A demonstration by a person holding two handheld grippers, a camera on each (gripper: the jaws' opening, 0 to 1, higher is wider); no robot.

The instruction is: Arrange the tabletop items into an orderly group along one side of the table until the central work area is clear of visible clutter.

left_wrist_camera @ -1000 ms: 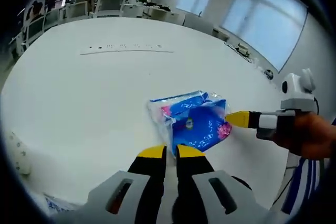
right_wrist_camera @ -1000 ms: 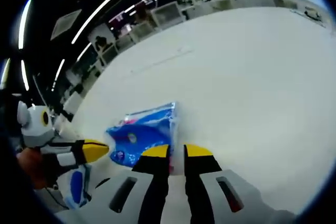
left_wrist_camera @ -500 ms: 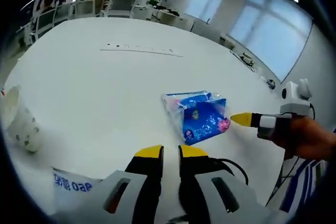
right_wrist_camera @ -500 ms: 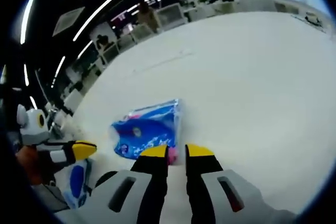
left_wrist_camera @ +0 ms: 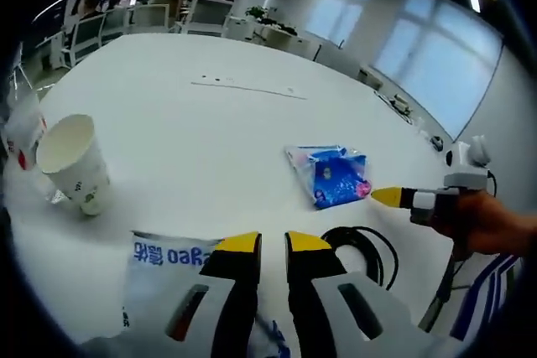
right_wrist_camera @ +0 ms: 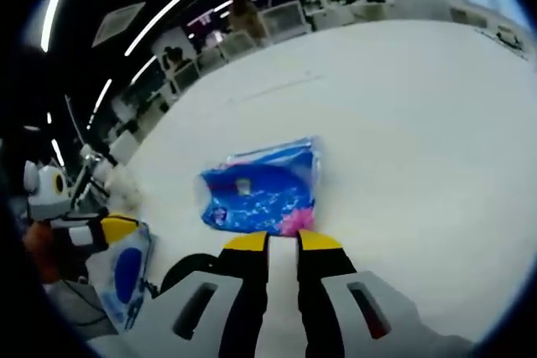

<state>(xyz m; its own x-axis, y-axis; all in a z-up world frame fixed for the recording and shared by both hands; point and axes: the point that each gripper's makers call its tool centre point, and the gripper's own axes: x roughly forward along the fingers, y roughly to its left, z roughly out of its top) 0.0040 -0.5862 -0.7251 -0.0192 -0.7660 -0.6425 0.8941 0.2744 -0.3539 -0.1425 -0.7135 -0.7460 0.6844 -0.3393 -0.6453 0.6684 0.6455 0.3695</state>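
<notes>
A blue tissue pack (left_wrist_camera: 334, 178) lies flat on the white table (left_wrist_camera: 193, 123), and in the right gripper view the blue tissue pack (right_wrist_camera: 264, 194) lies just beyond my right gripper (right_wrist_camera: 283, 241). That gripper's yellow-tipped jaws stand close together with nothing between them. My right gripper (left_wrist_camera: 389, 197) comes in from the right of the left gripper view, its tip beside the pack's edge. My left gripper (left_wrist_camera: 273, 243) is shut and empty, well back from the pack, above a white packet with blue print (left_wrist_camera: 172, 270). My left gripper (right_wrist_camera: 117, 226) also appears at the left of the right gripper view.
A paper cup (left_wrist_camera: 75, 161) stands upright at the left, with a red and white item (left_wrist_camera: 21, 133) beside it. A black cable coil (left_wrist_camera: 362, 249) lies between the packet and the pack. Chairs and desks stand beyond the table's far edge.
My left gripper has drawn back from the blue pack, bringing the cup, the white packet and the cable into its view. The right gripper's jaws have come off the pack's edge.
</notes>
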